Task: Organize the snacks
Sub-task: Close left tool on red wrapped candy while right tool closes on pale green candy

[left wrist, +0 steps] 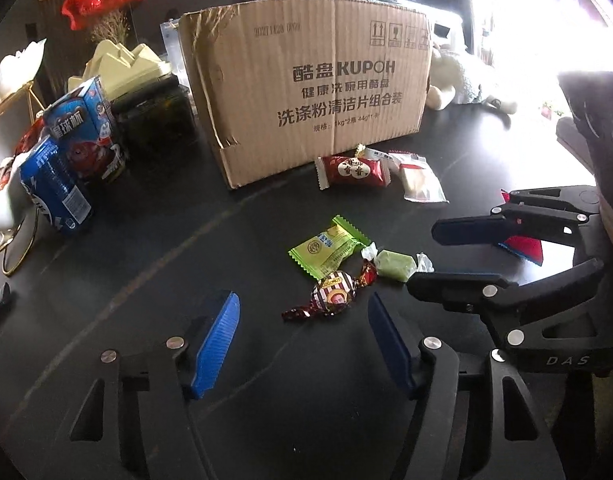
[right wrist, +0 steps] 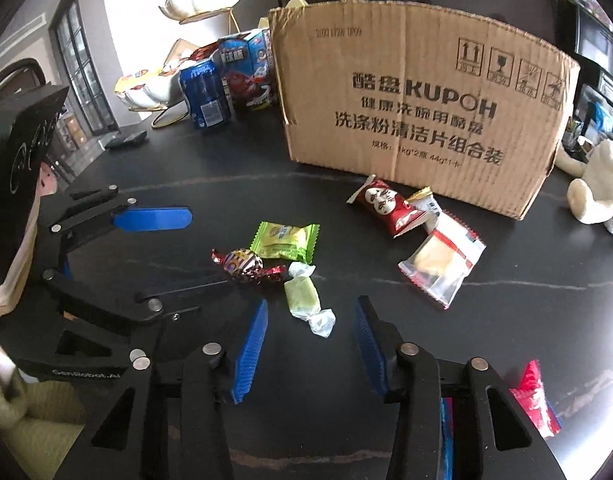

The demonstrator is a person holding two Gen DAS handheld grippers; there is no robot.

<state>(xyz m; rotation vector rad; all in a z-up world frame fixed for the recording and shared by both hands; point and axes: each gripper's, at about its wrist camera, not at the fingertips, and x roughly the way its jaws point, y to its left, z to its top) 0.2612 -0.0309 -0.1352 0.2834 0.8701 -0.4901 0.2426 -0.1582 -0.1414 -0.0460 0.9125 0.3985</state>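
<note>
On the black table lie a round striped candy, a pale green twist candy and a green packet. My left gripper is open, and the striped candy sits just ahead of its blue fingertips, untouched. My right gripper is open too. The pale green candy lies between its tips with a gap on each side. A red packet and a clear packet lie before the cardboard box.
Blue snack boxes and a dark jar stand left of the box. White dishes on gold stands are at the far left. A white plush toy sits right of the box. Another red packet lies under my right gripper.
</note>
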